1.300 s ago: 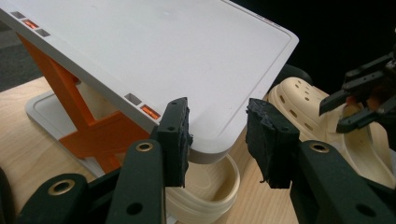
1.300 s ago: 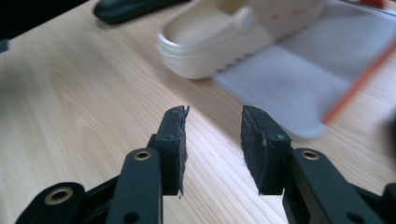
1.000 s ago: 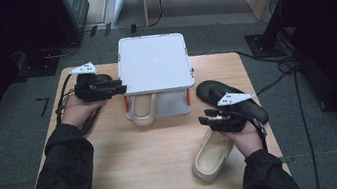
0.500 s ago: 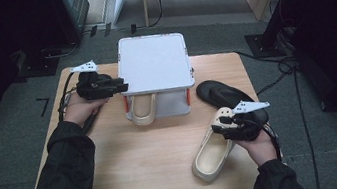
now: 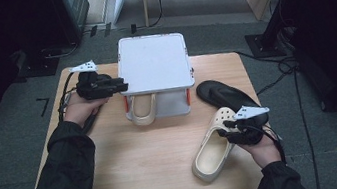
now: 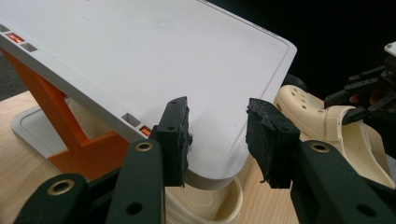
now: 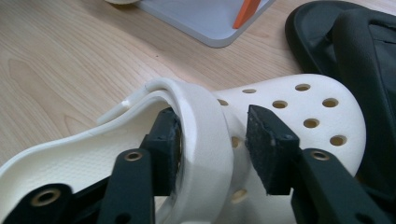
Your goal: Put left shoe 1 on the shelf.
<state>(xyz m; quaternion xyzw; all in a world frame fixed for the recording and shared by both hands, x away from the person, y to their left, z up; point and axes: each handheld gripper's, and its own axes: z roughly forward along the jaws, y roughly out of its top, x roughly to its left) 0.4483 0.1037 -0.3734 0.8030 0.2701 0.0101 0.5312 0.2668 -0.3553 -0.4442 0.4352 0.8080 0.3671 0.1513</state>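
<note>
Right gripper (image 7: 212, 144) fingers (image 7: 268, 149) straddling the strap of the cream clog (image 5: 213, 151), just been closing, left pad against the strap, right pad still short of it: not yet clamped, likely set for a lift by the strap. Clog lying on the counter (image 5: 142, 169) in front and to the right of the white rack (image 5: 155, 68), touching a black sandal (image 5: 222, 97). Left gripper (image 6: 217, 135) fingers (image 6: 175, 135) parted around the rack's near corner, gripping nothing visibly, probably steadying it. Second cream clog (image 5: 142, 109) tucked under the rack.
</note>
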